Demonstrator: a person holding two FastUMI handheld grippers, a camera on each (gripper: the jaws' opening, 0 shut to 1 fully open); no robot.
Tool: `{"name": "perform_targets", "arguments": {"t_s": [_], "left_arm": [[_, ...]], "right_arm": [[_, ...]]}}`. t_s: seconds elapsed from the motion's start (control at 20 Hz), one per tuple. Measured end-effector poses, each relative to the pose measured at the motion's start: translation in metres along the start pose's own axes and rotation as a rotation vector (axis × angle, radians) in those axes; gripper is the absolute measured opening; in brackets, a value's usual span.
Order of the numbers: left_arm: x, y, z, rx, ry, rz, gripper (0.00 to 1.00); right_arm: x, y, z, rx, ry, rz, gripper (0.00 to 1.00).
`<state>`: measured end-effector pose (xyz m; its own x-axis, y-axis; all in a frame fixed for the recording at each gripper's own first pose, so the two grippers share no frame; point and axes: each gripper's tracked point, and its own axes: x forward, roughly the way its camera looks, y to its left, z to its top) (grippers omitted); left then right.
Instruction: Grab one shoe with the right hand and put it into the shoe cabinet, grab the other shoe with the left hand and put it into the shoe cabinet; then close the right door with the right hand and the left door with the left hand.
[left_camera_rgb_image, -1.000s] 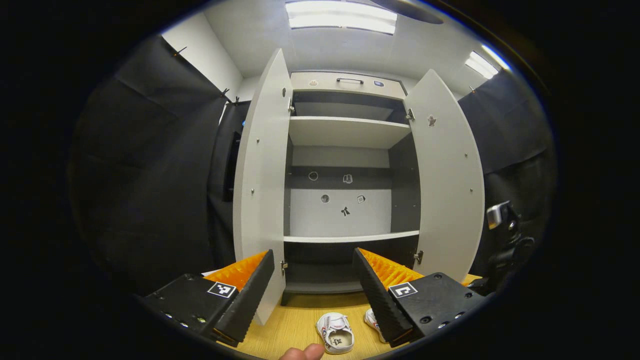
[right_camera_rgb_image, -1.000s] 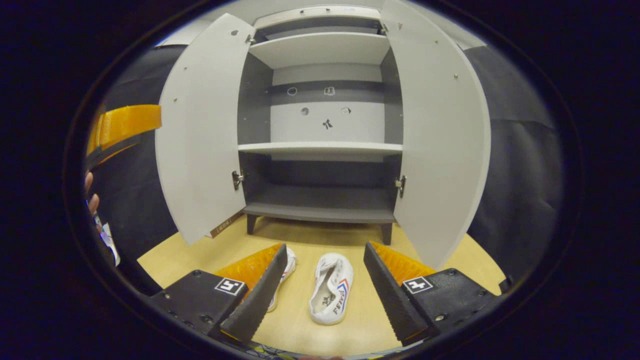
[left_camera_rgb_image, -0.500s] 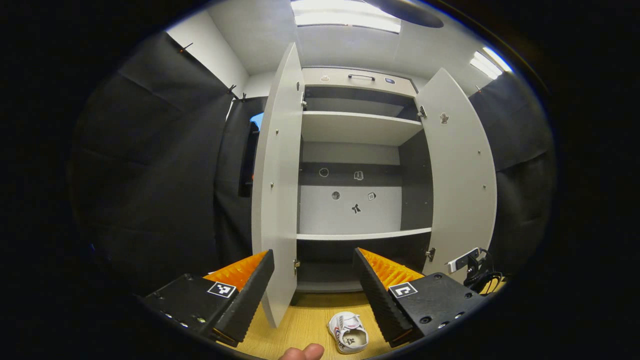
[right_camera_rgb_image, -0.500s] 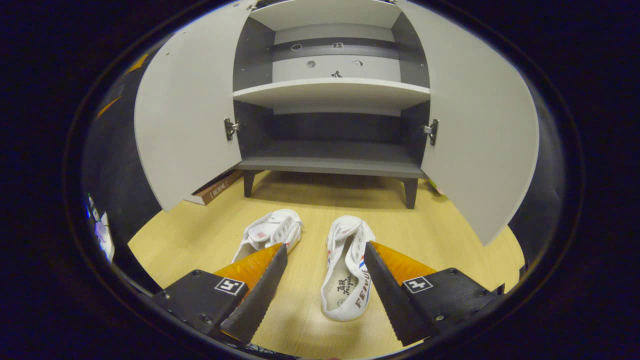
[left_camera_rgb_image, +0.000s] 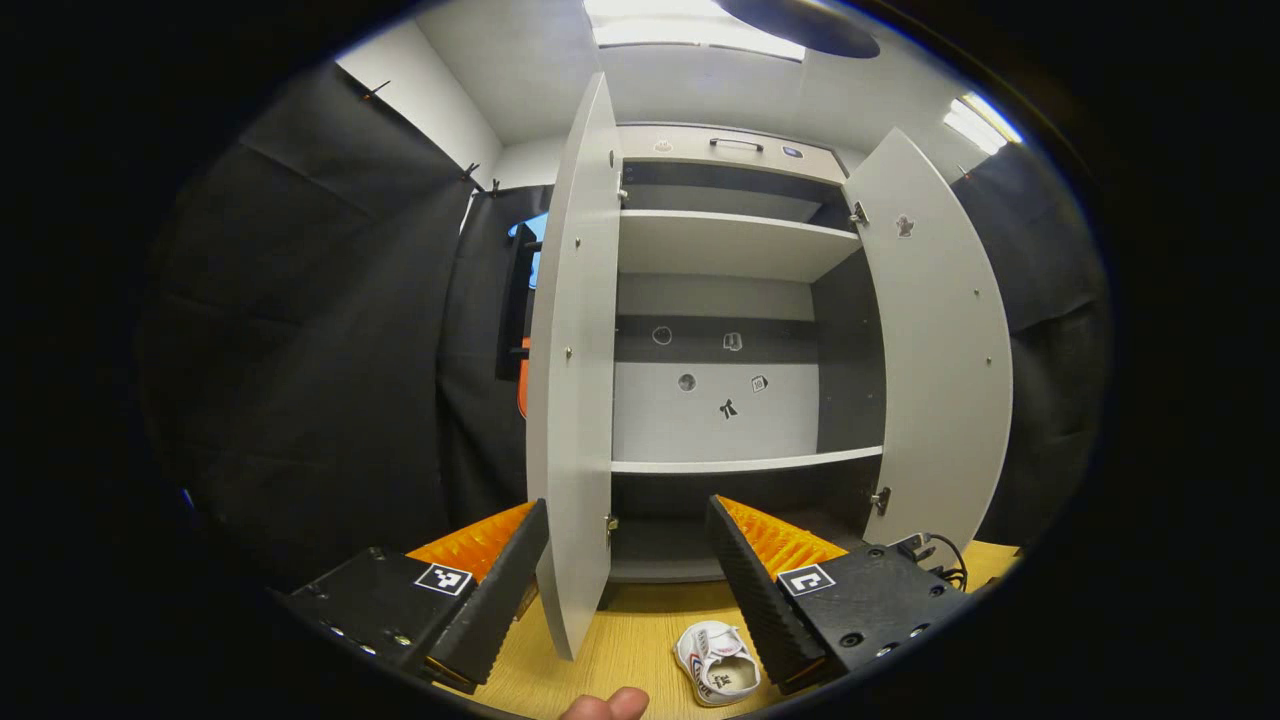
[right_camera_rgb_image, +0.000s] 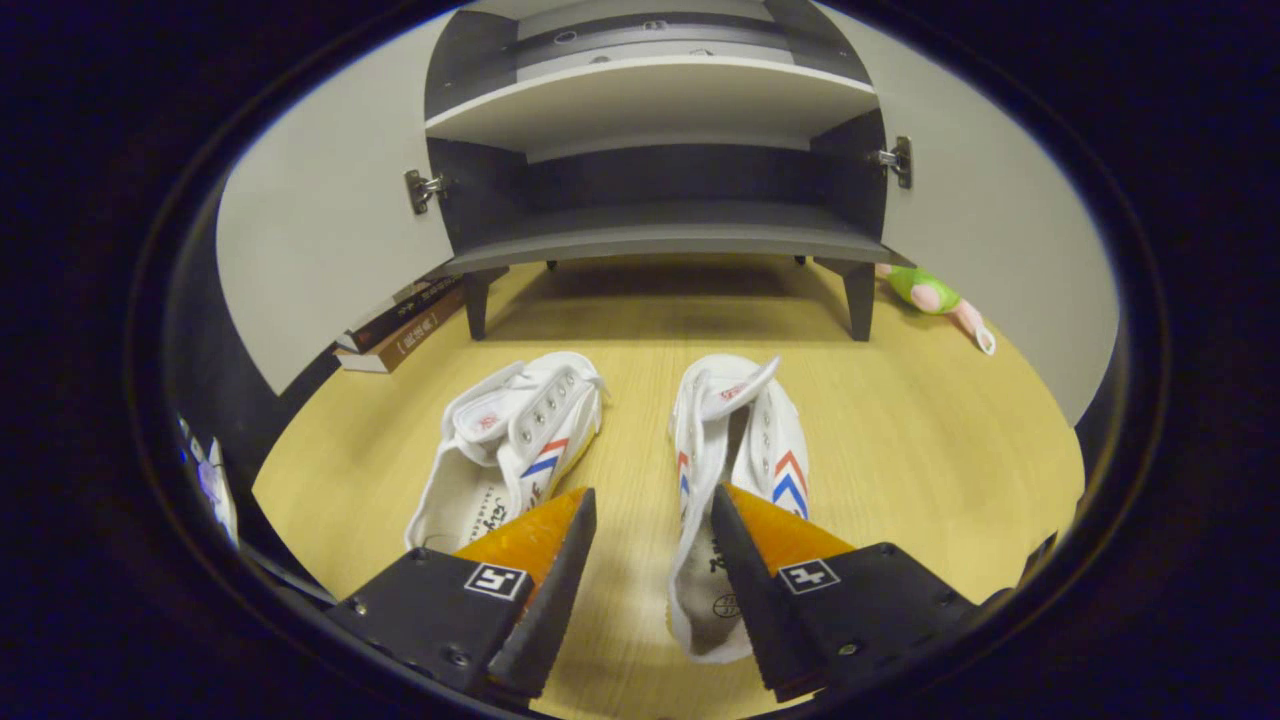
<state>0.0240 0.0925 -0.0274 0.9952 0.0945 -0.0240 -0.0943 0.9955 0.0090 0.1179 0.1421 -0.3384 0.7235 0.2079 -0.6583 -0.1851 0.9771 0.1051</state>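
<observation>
Right gripper view, right gripper (right_camera_rgb_image: 648, 510) parted, straddling shoe's (right_camera_rgb_image: 735, 480) side

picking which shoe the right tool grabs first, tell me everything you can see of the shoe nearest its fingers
The right-hand shoe is a white canvas-looking low sneaker with red and blue chevron stripes on its side and metal eyelets, with no laces visible. Its tongue flips up and forward, leaving the opening wide. It lies flat on the wooden floor, toe toward the cabinet, heel toward the camera. The right tool hangs open over its heel end; one finger overlaps the collar, contact unclear.
</observation>
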Motion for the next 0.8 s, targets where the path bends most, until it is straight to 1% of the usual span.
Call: {"name": "perform_targets", "arguments": {"t_s": [0.05,0.1,0.15,0.2,0.25,0.3,0.35,0.4,0.5,0.55,0.6,0.65,0.7,0.75,0.8], "left_arm": [[0.001,0.001,-0.002,-0.001,0.007,0.001,0.95],[0.003,0.001,-0.003,-0.001,0.012,0.001,0.95],[0.005,0.002,-0.006,0.001,0.017,0.003,0.95],[0.007,0.003,-0.007,0.004,0.022,0.004,0.95],[0.007,0.003,-0.009,0.007,0.026,0.004,0.95],[0.008,0.004,-0.010,0.010,0.028,0.003,0.95],[0.009,0.003,-0.012,0.011,0.031,0.005,0.95],[0.011,0.003,-0.014,0.009,0.037,0.006,0.95],[0.012,0.000,-0.019,-0.003,0.053,-0.004,0.95],[0.013,-0.002,-0.021,-0.004,0.057,-0.009,0.95],[0.013,-0.004,-0.022,-0.001,0.056,-0.007,0.95],[0.014,-0.005,-0.022,0.004,0.054,-0.005,0.95],[0.014,-0.008,-0.022,0.007,0.056,-0.011,0.95],[0.014,-0.010,-0.024,0.007,0.059,-0.017,0.95],[0.013,-0.012,-0.024,0.007,0.062,-0.020,0.95]], "right_arm": [[0.004,0.000,0.000,0.004,0.007,-0.001,0.71],[0.010,-0.002,0.000,0.009,0.016,-0.006,0.67],[0.016,-0.003,-0.001,0.013,0.026,-0.012,0.58],[0.020,-0.005,-0.001,0.016,0.028,-0.021,0.45],[0.024,-0.007,0.002,0.014,0.023,-0.033,0.37],[0.026,-0.009,0.002,0.008,0.021,-0.039,0.45],[0.029,-0.010,0.003,0.002,0.021,-0.045,0.34],[0.032,-0.012,0.003,-0.007,0.016,-0.049,0.40],[0.037,-0.015,0.005,-0.046,-0.004,-0.061,0.34],[0.038,-0.017,0.006,-0.073,-0.016,-0.074,0.28],[0.039,-0.018,0.007,-0.098,-0.029,-0.084,0.24],[0.040,-0.019,0.008,-0.115,-0.041,-0.090,0.19],[0.042,-0.020,0.008,-0.127,-0.051,-0.095,0.11],[0.044,-0.020,0.010,-0.130,-0.061,-0.092,0.12],[0.045,-0.021,0.011,-0.130,-0.069,-0.093,0.10]]}}
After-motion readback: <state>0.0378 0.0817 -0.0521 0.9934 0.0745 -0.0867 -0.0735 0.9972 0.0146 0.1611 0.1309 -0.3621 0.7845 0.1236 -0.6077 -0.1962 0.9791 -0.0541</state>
